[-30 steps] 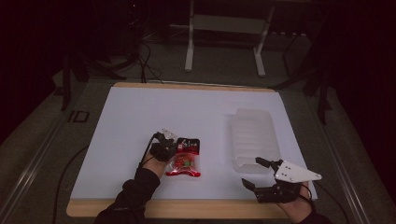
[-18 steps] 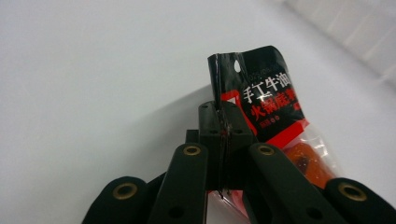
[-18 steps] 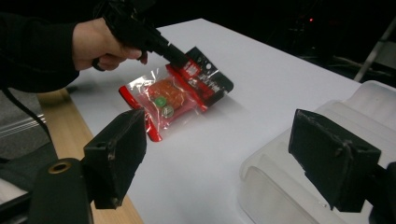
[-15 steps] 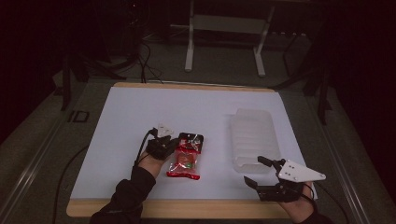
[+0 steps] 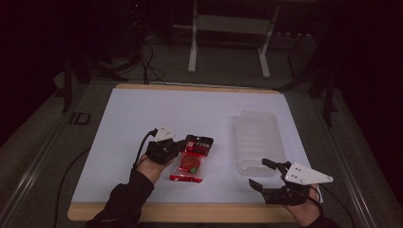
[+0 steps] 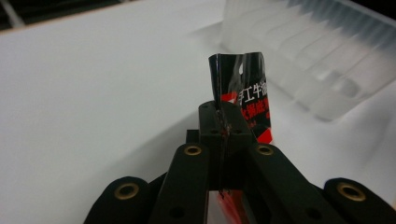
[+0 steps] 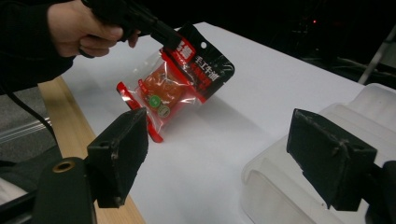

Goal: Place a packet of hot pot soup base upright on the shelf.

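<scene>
Red-and-black snack packet (image 5: 191, 159) now hangs tilted off the table (image 5: 142, 118), lifted since a second ago by the left tool (image 5: 178, 146) clamped on its top edge. Right tool (image 5: 260, 175) waits with jaws spread beside the clear plastic tray (image 5: 259, 137), probably the packet's destination.

Room: dim, grey floor (image 5: 228, 66) strewn with black cables (image 5: 147, 61). White metal frame (image 5: 228, 38) stands behind. Bench (image 5: 157, 109): white top, wooden edge.

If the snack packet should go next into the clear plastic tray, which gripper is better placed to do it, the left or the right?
Probably the left. The left gripper is shut on the snack packet, one end raised off the table. The right gripper is open and holds nothing, beside the near end of the clear tray.
</scene>
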A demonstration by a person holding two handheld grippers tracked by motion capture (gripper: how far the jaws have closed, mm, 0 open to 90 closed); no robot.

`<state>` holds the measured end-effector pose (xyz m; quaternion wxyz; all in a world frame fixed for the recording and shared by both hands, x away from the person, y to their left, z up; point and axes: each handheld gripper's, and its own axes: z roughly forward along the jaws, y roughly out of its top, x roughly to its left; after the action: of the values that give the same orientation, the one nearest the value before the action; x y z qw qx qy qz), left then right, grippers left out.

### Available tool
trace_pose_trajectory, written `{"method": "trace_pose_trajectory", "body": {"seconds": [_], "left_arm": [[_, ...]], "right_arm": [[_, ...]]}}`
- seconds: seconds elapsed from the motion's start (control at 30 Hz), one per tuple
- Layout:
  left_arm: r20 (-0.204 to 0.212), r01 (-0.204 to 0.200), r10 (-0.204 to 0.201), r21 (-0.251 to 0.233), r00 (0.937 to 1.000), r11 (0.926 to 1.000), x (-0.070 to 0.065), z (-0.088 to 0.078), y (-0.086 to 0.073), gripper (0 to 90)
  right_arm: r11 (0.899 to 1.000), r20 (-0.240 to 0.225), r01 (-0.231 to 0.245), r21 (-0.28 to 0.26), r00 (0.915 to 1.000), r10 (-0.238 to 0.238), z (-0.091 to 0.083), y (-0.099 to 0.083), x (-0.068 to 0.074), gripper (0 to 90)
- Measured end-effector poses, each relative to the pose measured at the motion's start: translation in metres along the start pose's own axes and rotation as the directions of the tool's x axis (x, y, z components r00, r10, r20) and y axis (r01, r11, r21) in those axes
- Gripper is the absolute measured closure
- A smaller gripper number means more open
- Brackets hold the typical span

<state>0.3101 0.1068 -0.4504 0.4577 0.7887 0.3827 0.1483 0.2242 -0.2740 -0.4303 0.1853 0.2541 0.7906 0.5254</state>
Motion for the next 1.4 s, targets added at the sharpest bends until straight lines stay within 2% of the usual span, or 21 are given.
{"method": "trace_pose_trajectory", "body": {"seconds": [0.17,0.2,0.47,0.57,0.6,0.73,1.03,1.13,1.17,1.4], "left_arm": [[0.009,-0.016,0.016,-0.013,0.9998,0.9998,-0.003,-0.007,0.005,89.4],[0.016,-0.029,0.029,-0.029,0.9994,0.9992,-0.003,-0.013,0.01,89.4],[0.036,-0.047,0.05,-0.077,0.9981,0.9959,-0.005,-0.028,0.025,89.4],[0.044,-0.051,0.054,-0.082,0.9976,0.9953,-0.006,-0.03,0.027,89.4],[0.056,-0.062,0.068,-0.099,0.9961,0.9932,-0.009,-0.036,0.034,89.4],[0.075,-0.074,0.084,-0.124,0.9937,0.9895,-0.014,-0.044,0.043,89.4],[0.132,-0.103,0.122,-0.137,0.9837,0.9851,-0.026,-0.05,0.054,89.4],[0.145,-0.107,0.128,-0.142,0.9812,0.9841,-0.029,-0.05,0.055,89.4],[0.159,-0.114,0.137,-0.143,0.9776,0.9831,-0.031,-0.05,0.055,89.3],[0.209,-0.103,0.131,-0.141,0.969,0.9846,-0.034,-0.049,0.055,89.3]], "right_arm": [[1.0,0.005,0.003,-0.009,1.0,-0.002,-0.001,0.001,0.0,21.3],[1.0,0.005,0.005,-0.007,1.0,-0.005,-0.001,0.001,0.0,21.3],[1.0,-0.001,0.021,-0.01,0.9998,-0.021,-0.003,0.004,-0.002,22.9],[1.0,-0.001,0.026,-0.014,0.9997,-0.026,-0.003,0.006,-0.002,22.9],[0.999,0.0,0.031,-0.017,0.9995,-0.031,-0.004,0.008,-0.002,23.8],[0.998,-0.009,0.055,-0.023,0.9984,-0.055,-0.006,0.014,-0.003,25.3],[0.994,-0.028,0.095,-0.045,0.9949,-0.096,-0.009,0.037,-0.008,25.3],[0.992,-0.032,0.118,-0.047,0.9923,-0.119,-0.009,0.045,-0.011,25.3],[0.989,-0.039,0.14,-0.054,0.9891,-0.142,-0.009,0.054,-0.014,25.3],[0.977,-0.117,0.204,-0.06,0.9708,-0.21,0.001,0.08,-0.03,25.3]]}}
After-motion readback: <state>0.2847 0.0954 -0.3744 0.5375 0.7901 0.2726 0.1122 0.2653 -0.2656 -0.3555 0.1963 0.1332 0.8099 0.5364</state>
